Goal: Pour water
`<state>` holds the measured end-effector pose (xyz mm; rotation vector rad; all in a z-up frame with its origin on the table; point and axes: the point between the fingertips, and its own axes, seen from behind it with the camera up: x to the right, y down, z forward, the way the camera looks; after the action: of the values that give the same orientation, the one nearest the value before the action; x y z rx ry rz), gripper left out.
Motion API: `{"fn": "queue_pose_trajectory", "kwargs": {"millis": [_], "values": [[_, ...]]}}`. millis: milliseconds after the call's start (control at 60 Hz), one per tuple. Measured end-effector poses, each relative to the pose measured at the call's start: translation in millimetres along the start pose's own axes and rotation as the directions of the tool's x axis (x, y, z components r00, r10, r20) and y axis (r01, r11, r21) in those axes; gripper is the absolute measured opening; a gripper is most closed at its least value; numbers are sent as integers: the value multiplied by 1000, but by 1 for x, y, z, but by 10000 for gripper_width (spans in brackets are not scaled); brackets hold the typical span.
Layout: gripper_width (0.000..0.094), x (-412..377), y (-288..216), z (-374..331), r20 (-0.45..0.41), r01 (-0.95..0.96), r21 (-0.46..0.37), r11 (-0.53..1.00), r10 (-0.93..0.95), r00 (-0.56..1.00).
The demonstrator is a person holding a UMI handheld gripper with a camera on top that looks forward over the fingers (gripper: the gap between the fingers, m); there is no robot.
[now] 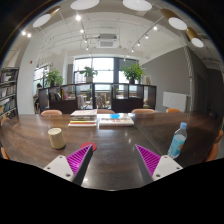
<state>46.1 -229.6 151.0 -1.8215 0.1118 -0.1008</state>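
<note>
Tool [114, 160] wide open above dark wooden table [115, 140], nothing between its fingers. Blue-capped water bottle [178, 141] upright beyond right finger; pale cup [56, 138] beyond left finger, well apart from bottle. Stacked books [100, 119] farther back

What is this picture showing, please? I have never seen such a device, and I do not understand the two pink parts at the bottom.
There is no robot here. A person carries a hand-held gripper, and a wide-angle camera mounted on it looks forward along its two fingers. The pink parts are pads on those fingers. The fingers are open and hold nothing. They hover over a long wooden table in an office room. On the table, a pale cup stands ahead to the left, a clear water bottle with a blue label stands ahead to the right, and stacked books lie farther back. Plants stand by the windows.
</note>
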Motion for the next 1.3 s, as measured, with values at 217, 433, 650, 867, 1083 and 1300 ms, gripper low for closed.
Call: {"fn": "queue_pose_trajectory", "kwargs": {"millis": [217, 433, 650, 867, 1083, 1300], "values": [[856, 66, 32, 9, -15, -3, 9, 1000, 3, 1000], [844, 177, 45, 12, -78, -44, 49, 998, 47, 996], [836, 266, 37, 38, -156, -30, 74, 997, 41, 987], [834, 307, 35, 95, -166, -7, 57, 998, 16, 986], [557, 308, 35, 132, -138, -12, 63, 998, 21, 990], [358, 305, 31, 140, -140, 35, 111, 993, -19, 990]]}}
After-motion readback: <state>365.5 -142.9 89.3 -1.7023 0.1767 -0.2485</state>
